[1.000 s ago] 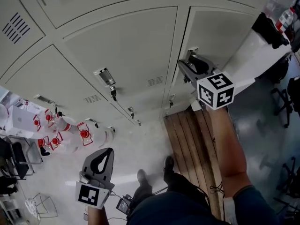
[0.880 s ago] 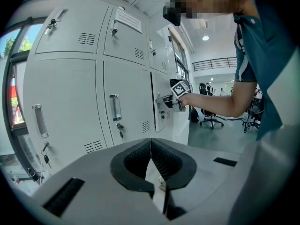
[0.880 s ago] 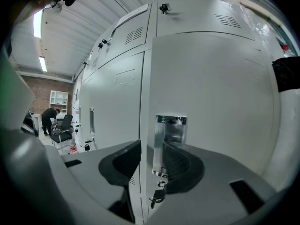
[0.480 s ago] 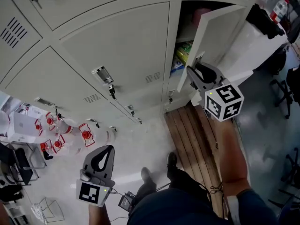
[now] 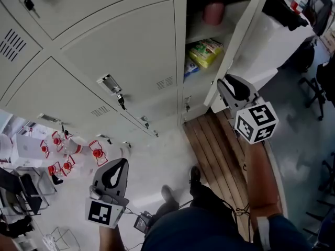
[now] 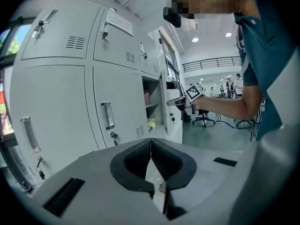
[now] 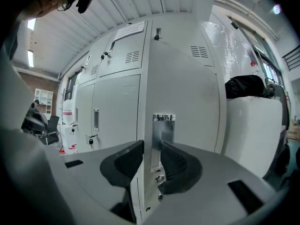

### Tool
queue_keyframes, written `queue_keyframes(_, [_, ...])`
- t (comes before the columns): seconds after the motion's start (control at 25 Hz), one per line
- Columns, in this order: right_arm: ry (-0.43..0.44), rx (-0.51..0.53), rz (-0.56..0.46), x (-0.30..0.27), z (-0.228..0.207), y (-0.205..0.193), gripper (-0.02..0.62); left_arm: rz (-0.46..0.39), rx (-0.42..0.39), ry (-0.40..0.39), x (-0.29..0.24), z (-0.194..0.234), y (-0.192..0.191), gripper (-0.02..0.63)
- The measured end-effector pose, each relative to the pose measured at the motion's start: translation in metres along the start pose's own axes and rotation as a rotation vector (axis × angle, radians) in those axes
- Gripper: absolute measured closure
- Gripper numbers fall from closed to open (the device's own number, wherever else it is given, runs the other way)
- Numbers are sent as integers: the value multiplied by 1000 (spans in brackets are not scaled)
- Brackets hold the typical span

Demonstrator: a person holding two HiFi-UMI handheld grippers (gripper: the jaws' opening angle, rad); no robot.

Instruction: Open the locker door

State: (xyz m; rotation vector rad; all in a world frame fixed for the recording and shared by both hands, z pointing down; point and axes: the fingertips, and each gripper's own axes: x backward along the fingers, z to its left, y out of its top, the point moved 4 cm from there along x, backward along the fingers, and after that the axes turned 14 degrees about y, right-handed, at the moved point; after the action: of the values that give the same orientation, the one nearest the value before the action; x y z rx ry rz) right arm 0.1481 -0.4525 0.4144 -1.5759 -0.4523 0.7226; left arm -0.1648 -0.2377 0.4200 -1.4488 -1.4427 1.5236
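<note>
Locker door (image 5: 241, 35) open and edge-on in head view, long axis from 1 to 7 o'clock, open compartment (image 5: 194, 14) at 11 o'clock of right gripper (image 5: 225, 83). Metal handle (image 7: 162, 135) upright, dead ahead at 12 o'clock between that gripper's jaws, pads clamped on it. Nearer hand clearly the right. Left gripper (image 5: 116, 170) clenched on nothing, low at 7 o'clock, well apart from door. Probably only widening the swing left.

Head view looks steeply down; both gripper views closely face the lockers (image 5: 125, 51).

Workplace locker room, metal lockers (image 5: 125, 51), office chairs (image 6: 205, 118)
</note>
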Motion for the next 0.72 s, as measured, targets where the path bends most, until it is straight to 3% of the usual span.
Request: queue_keyframes(0.72, [-267,-25,56,108,-18,-18,526,-58,-60,-75,17,-14,24,588])
